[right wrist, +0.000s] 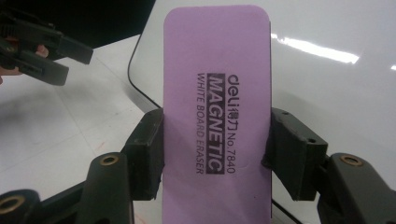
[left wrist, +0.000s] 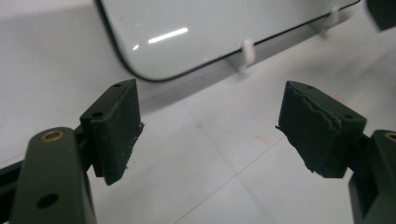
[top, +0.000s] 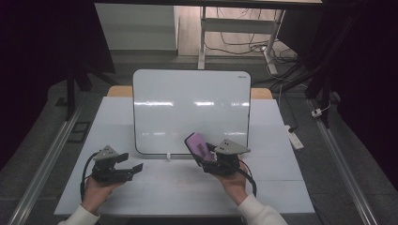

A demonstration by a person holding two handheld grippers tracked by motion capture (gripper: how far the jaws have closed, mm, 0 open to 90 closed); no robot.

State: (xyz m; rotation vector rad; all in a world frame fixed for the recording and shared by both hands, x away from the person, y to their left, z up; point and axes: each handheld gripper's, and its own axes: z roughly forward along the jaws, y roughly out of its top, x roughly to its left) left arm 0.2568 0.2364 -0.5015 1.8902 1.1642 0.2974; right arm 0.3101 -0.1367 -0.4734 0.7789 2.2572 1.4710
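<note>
A purple whiteboard eraser (right wrist: 217, 107) with black lettering is clamped by its long sides between the pads of my right gripper (right wrist: 217, 149). In the high view the eraser (top: 198, 146) juts up and left from my right gripper (top: 206, 157), just over the lower right part of the whiteboard (top: 190, 101). The board is blank and stands tilted on small white clips (left wrist: 246, 52). My left gripper (top: 131, 163) hovers low at the board's lower left corner (left wrist: 140, 70), its jaws wide apart with nothing between them (left wrist: 210, 135).
The board rests on a white table (top: 187, 187) with tile-like seams. A power strip (top: 295, 137) and cables lie on the floor to the right. Metal rails run along both sides of the table. Desk legs and cables stand behind the board.
</note>
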